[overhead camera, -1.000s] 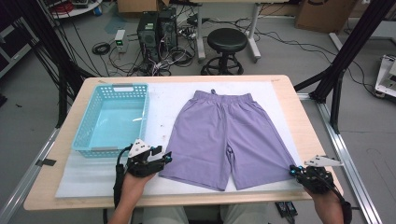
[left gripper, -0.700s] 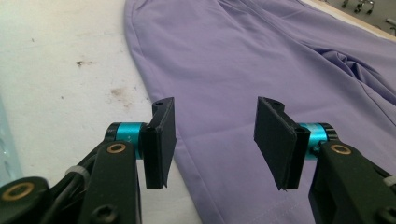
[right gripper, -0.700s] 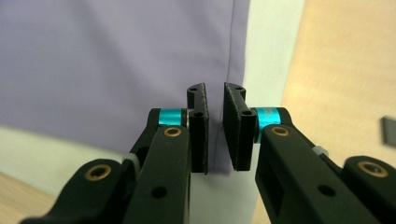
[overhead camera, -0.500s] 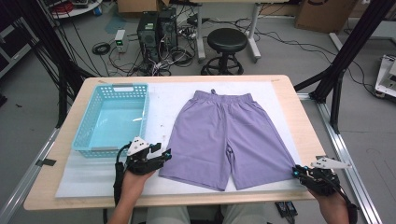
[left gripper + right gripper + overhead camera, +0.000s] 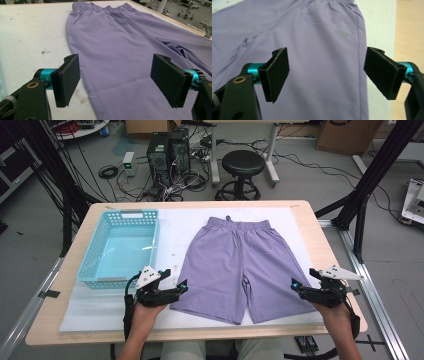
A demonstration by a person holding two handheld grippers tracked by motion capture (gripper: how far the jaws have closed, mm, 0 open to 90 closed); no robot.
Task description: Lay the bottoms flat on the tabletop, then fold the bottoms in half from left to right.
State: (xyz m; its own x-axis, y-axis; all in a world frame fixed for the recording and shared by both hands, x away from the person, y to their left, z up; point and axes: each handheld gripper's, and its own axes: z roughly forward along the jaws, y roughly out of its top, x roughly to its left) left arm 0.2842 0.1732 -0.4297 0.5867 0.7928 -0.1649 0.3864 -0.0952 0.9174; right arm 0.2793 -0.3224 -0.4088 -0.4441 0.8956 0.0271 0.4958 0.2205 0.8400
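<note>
We see purple shorts (image 5: 240,262) lying flat in the middle of the high view, on a white mat (image 5: 100,305) that covers most of the table (image 5: 50,332). The waistband points to the top of the frame and the two leg hems to the bottom. A blue basket (image 5: 120,247) stands on the mat at centre left, just beside the shorts and apart from them.

Our left gripper (image 5: 182,286) sits at lower left of centre in the high view, at the hem of the leg on that side. Its jaws have just been opening and now stand spread wide. In the left gripper view the left gripper (image 5: 115,80) has the leg's outer edge running up between the two black pads (image 5: 68,78), with cloth below them and none pinched.

Our right gripper (image 5: 296,287) is at lower right of the high view, at the outer hem of the other leg. Its jaws have likewise just been opening and are wide apart. In the right gripper view the right gripper (image 5: 325,75) looks up the leg toward the waistband at the top of the frame; the side seam runs between the pads (image 5: 277,73), and nothing is pinched.

Behind the table, at the top of the high view, stand a black stool (image 5: 243,165) and computer towers (image 5: 167,150) among cables.
</note>
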